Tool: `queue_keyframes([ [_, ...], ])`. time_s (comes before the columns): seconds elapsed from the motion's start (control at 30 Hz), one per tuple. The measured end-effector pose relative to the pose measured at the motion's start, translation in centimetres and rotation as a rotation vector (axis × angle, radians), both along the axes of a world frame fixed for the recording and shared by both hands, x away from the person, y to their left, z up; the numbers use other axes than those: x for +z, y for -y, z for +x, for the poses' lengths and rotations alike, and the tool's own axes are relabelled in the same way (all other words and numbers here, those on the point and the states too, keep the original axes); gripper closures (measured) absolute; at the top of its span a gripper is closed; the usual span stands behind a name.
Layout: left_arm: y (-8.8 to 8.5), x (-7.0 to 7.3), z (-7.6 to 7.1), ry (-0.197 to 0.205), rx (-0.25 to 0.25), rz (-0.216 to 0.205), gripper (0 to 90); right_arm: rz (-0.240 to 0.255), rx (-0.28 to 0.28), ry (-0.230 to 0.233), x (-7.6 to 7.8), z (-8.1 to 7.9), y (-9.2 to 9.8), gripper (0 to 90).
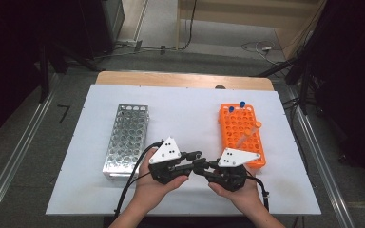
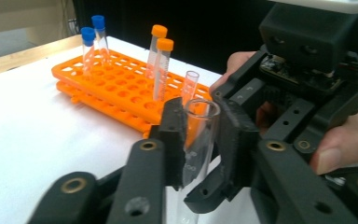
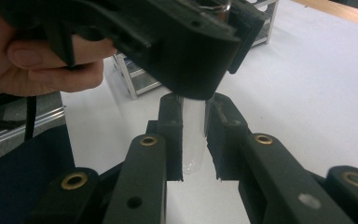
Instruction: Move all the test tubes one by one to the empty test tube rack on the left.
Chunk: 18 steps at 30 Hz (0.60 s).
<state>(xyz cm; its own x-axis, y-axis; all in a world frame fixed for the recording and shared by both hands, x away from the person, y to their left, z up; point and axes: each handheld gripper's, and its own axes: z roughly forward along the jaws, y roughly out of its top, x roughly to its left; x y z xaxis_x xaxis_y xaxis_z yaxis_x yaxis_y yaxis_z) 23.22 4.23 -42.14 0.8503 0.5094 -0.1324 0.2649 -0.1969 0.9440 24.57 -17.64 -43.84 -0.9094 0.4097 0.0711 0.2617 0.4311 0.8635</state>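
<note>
We are holding one clear tube (image 2: 199, 135) between both grippers, just off the near edge of the table (image 1: 190, 114), midway between the steel rack (image 1: 126, 140) toward the left edge and the orange rack (image 1: 241, 135) toward the right edge. Our left gripper (image 2: 200, 140) is clamping narrow on the tube's upper part, just under the open rim, and the tube is standing roughly upright there. Our right gripper (image 3: 194, 135) is closing narrow around the lower part, with the rounded bottom poking out beneath its pads. In the high view the two grippers (image 1: 200, 164) are meeting tip to tip. We are judging this tube as light, stiff and slick, thin-walled and probably easy to crack or squirt out if we squeeze hard, so we are favouring a gentle, square grip on the straight wall, away from the rim and the curved end. Over in the orange rack, two blue-capped tubes (image 2: 93, 39) are standing at the far end, two orange-capped tubes (image 2: 161, 60) mid-rack, and an open tube (image 2: 189, 86) nearer us.
</note>
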Motion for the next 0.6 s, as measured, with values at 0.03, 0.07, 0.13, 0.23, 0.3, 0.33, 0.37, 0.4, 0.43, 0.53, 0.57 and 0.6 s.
queue_keyframes([
  [0.03,0.01,-0.02,0.00,0.001,-0.001,0.003,74.5,-0.001,-0.001,-0.001,-0.01,-0.01,0.01,74.1],
  [0.07,0.02,-0.03,-0.01,0.004,-0.001,0.009,74.6,0.001,-0.001,-0.001,-0.04,-0.01,0.01,74.1],
  [0.13,0.02,-0.04,-0.01,0.005,0.000,0.012,75.0,0.001,0.000,-0.001,-0.07,0.00,0.01,74.1],
  [0.23,0.06,-0.07,-0.06,0.015,0.009,0.019,75.6,0.003,-0.004,-0.004,-0.19,0.03,0.00,74.0],
  [0.3,0.08,-0.06,-0.12,0.024,0.013,0.031,75.9,0.003,-0.008,0.001,-0.27,0.00,-0.05,73.7],
  [0.33,0.04,-0.04,-0.13,0.025,0.012,0.026,75.9,0.006,-0.006,0.002,-0.30,0.01,-0.05,73.4],
  [0.37,-0.03,0.01,-0.14,0.027,0.014,0.026,75.9,0.010,-0.001,0.003,-0.32,0.03,-0.03,72.4],
  [0.4,-0.03,0.01,-0.14,0.027,0.014,0.026,76.0,0.011,0.004,0.003,-0.33,0.04,-0.01,68.6],
  [0.43,-0.20,0.10,-0.09,0.029,0.022,0.016,76.0,0.011,0.008,0.001,-0.34,0.06,-0.01,63.6],
  [0.53,-0.46,0.21,-0.04,0.026,0.030,0.005,76.0,0.008,0.004,0.013,-0.30,-0.03,0.12,49.0],
  [0.57,-0.75,0.31,0.02,0.024,0.042,0.002,76.0,0.013,0.007,0.018,-0.21,-0.03,0.26,44.1],
  [0.6,-0.89,0.34,0.05,0.023,0.047,0.003,76.0,0.017,-0.002,0.018,-0.09,-0.05,0.42,39.8],
])
